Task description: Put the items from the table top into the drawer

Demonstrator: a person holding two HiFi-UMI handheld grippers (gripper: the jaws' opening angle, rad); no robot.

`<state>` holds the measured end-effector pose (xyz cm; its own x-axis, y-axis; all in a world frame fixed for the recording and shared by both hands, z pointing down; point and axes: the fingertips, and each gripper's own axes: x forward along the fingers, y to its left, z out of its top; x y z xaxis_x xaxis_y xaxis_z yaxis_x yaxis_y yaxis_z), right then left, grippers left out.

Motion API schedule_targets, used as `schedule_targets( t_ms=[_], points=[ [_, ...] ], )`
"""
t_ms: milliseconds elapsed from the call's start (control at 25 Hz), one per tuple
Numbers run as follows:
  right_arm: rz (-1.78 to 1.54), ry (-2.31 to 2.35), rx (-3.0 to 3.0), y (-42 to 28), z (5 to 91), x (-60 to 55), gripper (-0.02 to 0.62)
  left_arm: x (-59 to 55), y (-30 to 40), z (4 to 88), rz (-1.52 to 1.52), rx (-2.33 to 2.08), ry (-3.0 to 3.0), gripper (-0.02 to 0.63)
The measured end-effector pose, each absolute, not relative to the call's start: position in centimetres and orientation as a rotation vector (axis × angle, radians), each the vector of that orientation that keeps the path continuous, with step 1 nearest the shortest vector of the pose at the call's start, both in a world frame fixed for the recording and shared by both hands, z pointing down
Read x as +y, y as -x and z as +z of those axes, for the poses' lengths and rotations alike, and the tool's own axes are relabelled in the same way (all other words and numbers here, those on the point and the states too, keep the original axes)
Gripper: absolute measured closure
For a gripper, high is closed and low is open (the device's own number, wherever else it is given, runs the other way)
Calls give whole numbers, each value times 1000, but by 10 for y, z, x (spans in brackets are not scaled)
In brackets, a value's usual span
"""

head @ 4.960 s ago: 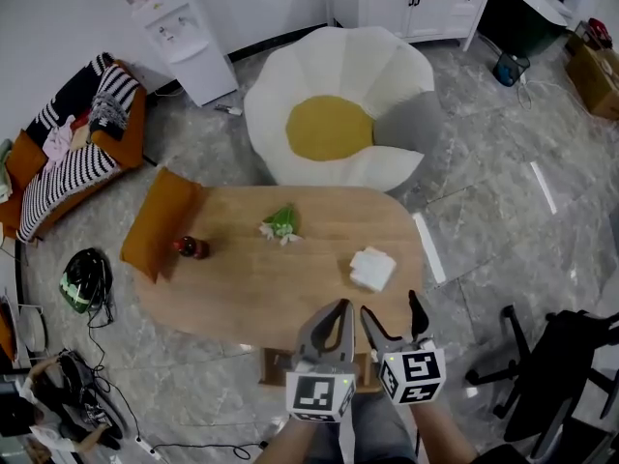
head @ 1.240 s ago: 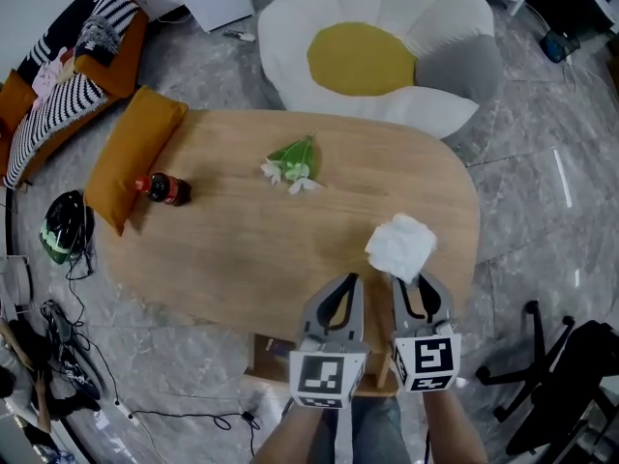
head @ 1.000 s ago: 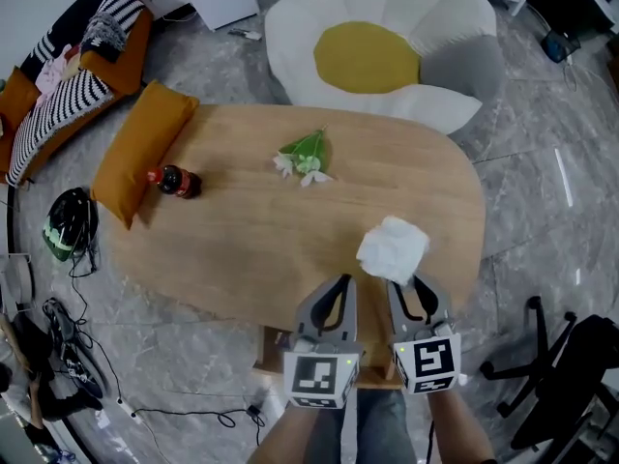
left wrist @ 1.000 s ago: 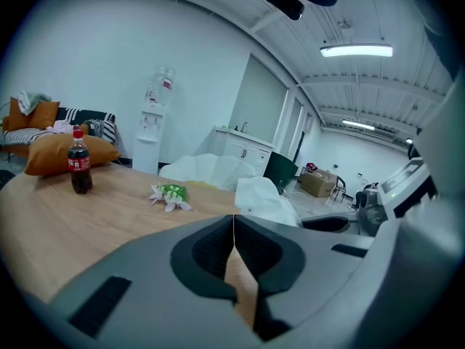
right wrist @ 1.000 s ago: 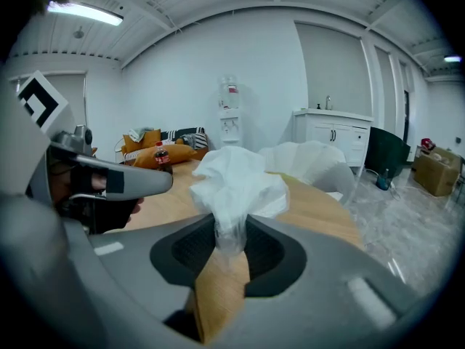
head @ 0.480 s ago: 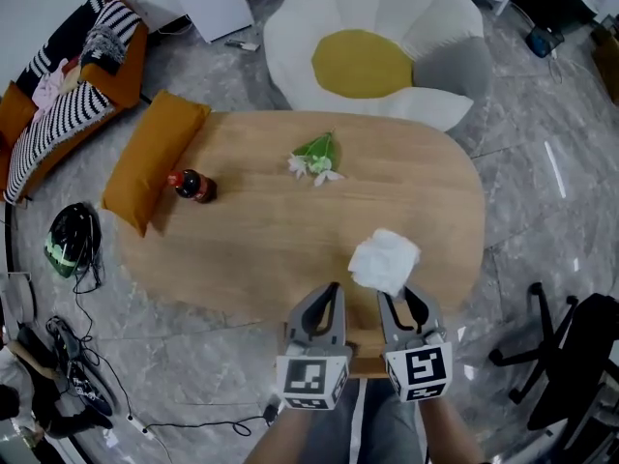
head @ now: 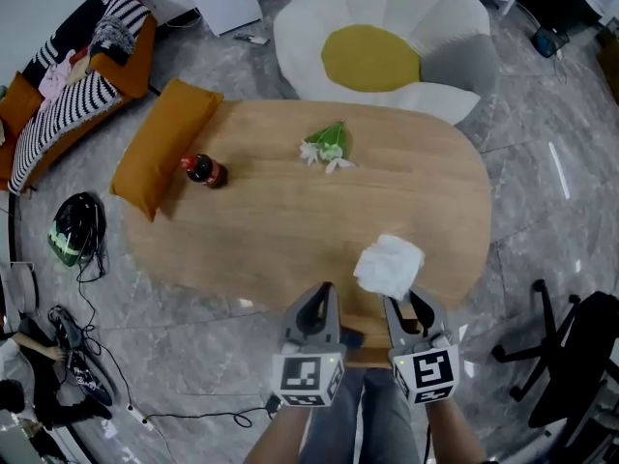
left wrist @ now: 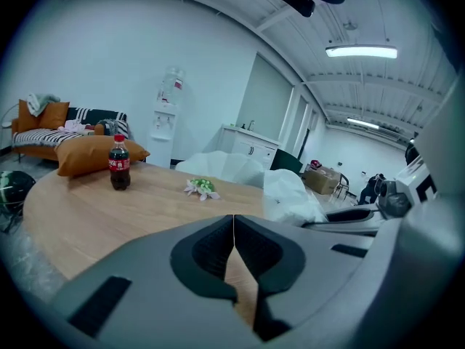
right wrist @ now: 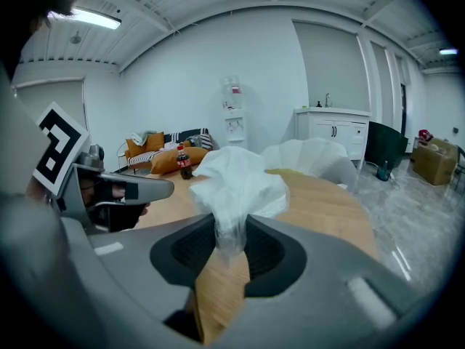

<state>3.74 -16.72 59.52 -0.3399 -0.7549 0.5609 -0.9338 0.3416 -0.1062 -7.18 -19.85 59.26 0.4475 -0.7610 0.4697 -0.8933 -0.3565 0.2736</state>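
Your right hand-held gripper [head: 406, 304] is closed on a crumpled white plastic packet [head: 389, 265]. In the right gripper view its 2 jaws pinch the packet's lower, translucent end, and the bulk of the packet [right wrist: 237, 177] billows out above them. From the head view the packet hangs over the near right part of the oval wooden tabletop [head: 280, 240], close to its near edge.

Your left hand-held gripper [head: 322, 298] sits just beside the right one, at the tabletop's near edge. Its jaws are pressed together with nothing between them, as the left gripper view [left wrist: 233, 240] shows.

2 more items are on the tabletop. A small dark cola bottle with a red label [head: 205, 170] stands upright near the left end, just beside an orange cushion [head: 160, 148] that lies along that end. A green-and-white flower sprig [head: 327, 147] lies near the far edge, around the middle, well apart from both the bottle and the packet.
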Motion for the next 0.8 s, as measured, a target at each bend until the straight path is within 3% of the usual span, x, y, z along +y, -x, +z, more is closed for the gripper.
schedule_targets(
  t_ms=[800],
  points=[
    [573, -1154, -2370, -4, 615, -98, 488, -123, 95, 611, 315, -1620, -2020, 595]
  ],
)
